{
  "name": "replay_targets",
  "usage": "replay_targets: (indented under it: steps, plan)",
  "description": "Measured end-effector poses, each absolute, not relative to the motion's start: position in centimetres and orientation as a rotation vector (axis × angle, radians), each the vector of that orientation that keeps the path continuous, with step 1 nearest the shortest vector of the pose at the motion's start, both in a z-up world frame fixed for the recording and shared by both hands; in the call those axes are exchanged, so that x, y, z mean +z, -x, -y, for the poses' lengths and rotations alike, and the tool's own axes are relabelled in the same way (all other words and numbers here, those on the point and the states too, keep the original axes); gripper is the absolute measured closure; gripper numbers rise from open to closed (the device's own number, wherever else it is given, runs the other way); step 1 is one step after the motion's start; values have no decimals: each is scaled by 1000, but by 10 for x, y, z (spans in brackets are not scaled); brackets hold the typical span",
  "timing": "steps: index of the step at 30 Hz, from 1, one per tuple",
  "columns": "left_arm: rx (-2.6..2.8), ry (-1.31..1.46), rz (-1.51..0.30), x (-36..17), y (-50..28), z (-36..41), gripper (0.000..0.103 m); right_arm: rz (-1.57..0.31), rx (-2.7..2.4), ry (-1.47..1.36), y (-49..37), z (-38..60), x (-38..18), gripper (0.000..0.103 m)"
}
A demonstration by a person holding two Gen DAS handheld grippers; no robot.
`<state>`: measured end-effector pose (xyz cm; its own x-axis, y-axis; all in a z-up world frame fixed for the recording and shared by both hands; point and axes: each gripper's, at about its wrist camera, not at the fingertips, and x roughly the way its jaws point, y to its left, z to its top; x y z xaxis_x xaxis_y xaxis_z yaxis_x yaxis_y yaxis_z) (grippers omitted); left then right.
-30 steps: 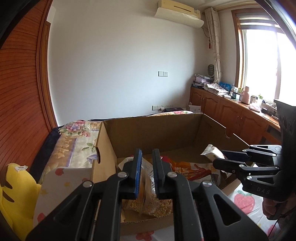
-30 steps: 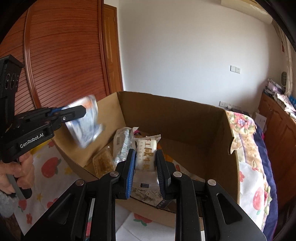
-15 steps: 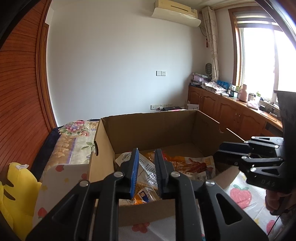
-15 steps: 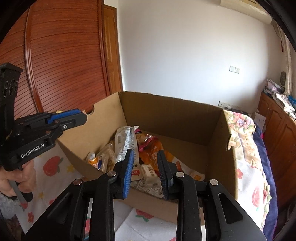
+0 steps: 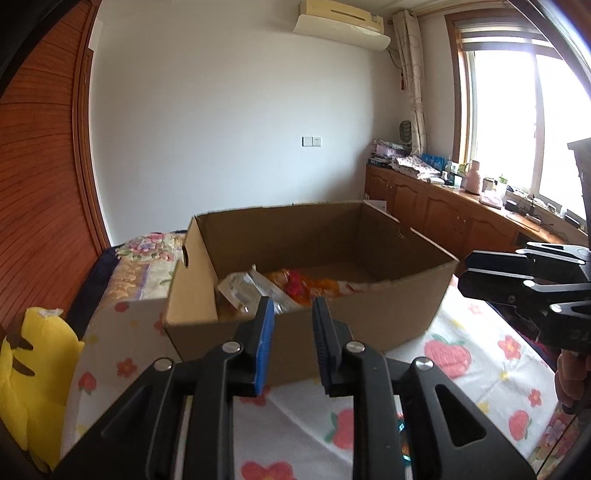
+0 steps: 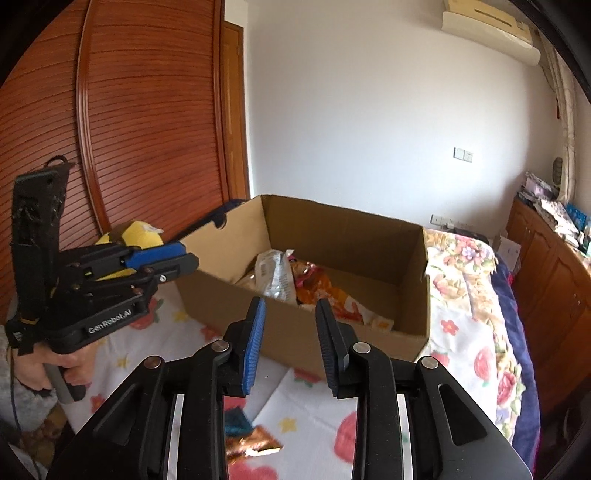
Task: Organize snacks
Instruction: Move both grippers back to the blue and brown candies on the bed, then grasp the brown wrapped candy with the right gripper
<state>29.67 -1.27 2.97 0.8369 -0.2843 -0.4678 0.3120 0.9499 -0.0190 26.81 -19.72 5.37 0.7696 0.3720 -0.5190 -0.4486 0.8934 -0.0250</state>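
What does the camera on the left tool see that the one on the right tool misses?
Only the left view shows the window and the right tool. Only the right view shows the wrappers on the sheet and the left tool. Both show the box of snacks, the yellow plush and the air conditioner.

Daylight pours in from the window (image 5: 517,122) on the right and it's totally blown out, pure white glare. Room's bright, shadows soft. Heavy fisheye bending with black corners, and the wrappers (image 6: 251,443) near the bottom edge look smeary.
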Motion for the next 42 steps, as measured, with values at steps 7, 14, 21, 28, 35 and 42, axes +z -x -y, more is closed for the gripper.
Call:
replay_targets:
  steps: [7,14,21,28,35,42]
  plan:
    - [-325,-80,-540,6,-268,23,82,-584,433,126,-242,199,34,71]
    - [-316,-80,-600,-20,-246,25,82,-640,428,93,-229,200,14,67]
    - [-305,-72,-634,-37,-236,24,81,-688,411,72,-227,202,-5,64]
    - [-301,-68,-655,-45,-232,26,81,-740,415,18,-232,202,-26,63]
    - [-295,-78,-657,-47,-225,30,80,-785,397,9,-242,197,-49,63]
    - [-297,-64,-668,-50,-223,30,79,-846,397,19,-249,188,-67,63]
